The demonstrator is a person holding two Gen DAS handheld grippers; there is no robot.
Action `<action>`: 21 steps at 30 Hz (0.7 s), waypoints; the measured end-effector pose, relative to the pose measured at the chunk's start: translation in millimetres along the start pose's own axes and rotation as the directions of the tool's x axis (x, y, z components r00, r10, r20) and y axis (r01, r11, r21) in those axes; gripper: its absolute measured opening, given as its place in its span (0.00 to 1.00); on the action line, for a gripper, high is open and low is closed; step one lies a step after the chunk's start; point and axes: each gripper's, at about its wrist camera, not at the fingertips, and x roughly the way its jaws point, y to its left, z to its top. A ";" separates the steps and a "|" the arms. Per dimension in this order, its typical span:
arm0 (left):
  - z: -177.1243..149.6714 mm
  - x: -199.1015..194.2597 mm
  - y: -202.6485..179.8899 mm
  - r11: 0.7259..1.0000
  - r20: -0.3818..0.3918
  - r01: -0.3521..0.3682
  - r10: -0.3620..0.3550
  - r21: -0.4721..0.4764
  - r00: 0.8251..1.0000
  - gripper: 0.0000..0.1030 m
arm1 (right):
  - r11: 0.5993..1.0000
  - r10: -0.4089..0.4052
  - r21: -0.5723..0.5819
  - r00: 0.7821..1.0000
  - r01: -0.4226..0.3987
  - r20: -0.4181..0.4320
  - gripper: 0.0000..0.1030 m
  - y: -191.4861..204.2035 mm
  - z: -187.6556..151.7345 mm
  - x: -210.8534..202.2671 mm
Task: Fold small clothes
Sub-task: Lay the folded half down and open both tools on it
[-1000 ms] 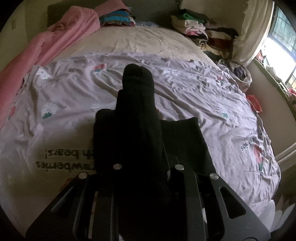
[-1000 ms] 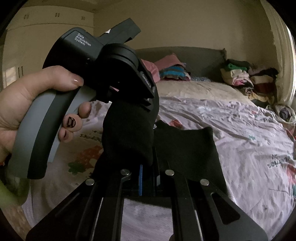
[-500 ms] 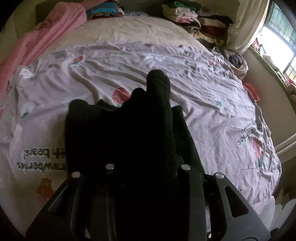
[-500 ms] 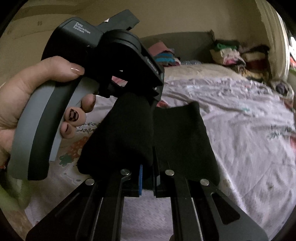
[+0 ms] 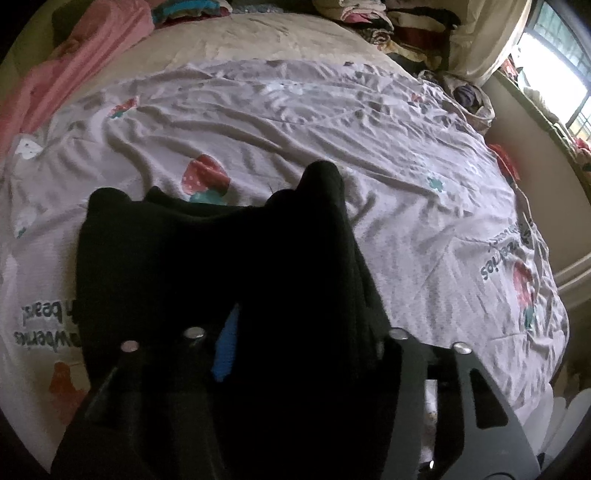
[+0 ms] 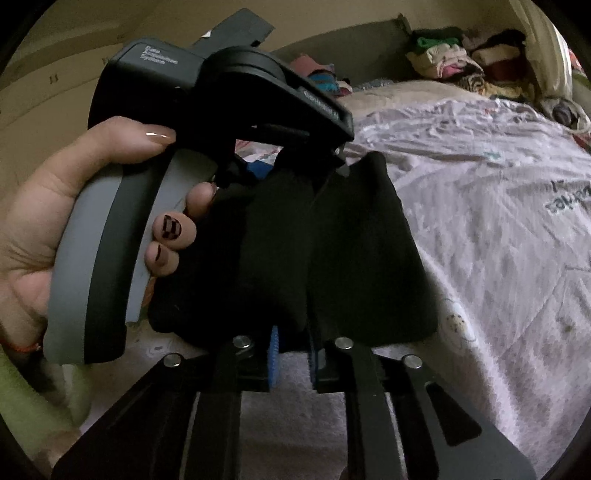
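**Black garment held up between both tools, mid-fold**

I have the black garment [image 6: 332, 251] lifted off the bed [image 5: 406, 206], hanging above the near part of the printed sheet [image 5: 258, 122]. My right hand-held gripper [image 6: 293, 350] is clamped on the cloth's lower edge, blue pads pressed together on the fabric. My left hand-held gripper [image 5: 295, 332] is buried in dark cloth; from the right wrist view it seems to pinch the top edge, but I cannot tell for sure whether its jaws are together. My left hand [image 6: 74, 221] wraps the grey handle.

I judge this to be the folding step itself: one edge is being carried toward the other, with the cloth bunched in vertical folds. Next, I would need to line up the two held edges, lower the piece flat onto the sheet near the bed's front edge, then let go without dragging it askew. The clothes pile [image 5: 388, 18] waits at the far right corner.
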 end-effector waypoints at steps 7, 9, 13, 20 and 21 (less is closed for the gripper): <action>5.5 -17.0 5.1 0.992 0.069 0.116 -0.113 -0.043 0.991 0.72 | 0.996 0.045 0.078 0.997 -0.040 -0.060 0.42 -21.4 -3.4 -3.1; 5.5 -33.0 15.7 0.988 0.113 0.141 -0.133 -0.065 0.985 0.74 | 0.992 0.086 0.095 0.994 -0.079 -0.071 0.52 -25.9 -1.4 -6.3; -1.5 -60.6 52.0 0.989 0.198 0.087 -0.062 -0.120 0.978 0.76 | 0.970 0.198 0.152 0.978 -0.187 -0.062 0.78 -34.5 16.1 -15.7; -37.9 -63.5 112.0 0.978 0.188 0.009 0.031 -0.209 0.982 0.76 | 0.962 0.223 0.200 0.958 -0.186 -0.180 0.85 -43.3 74.2 33.6; -44.3 -60.1 114.2 0.980 0.176 -0.005 0.041 -0.201 0.983 0.76 | 0.964 0.216 0.196 0.957 -0.179 -0.192 0.85 -43.1 78.7 39.4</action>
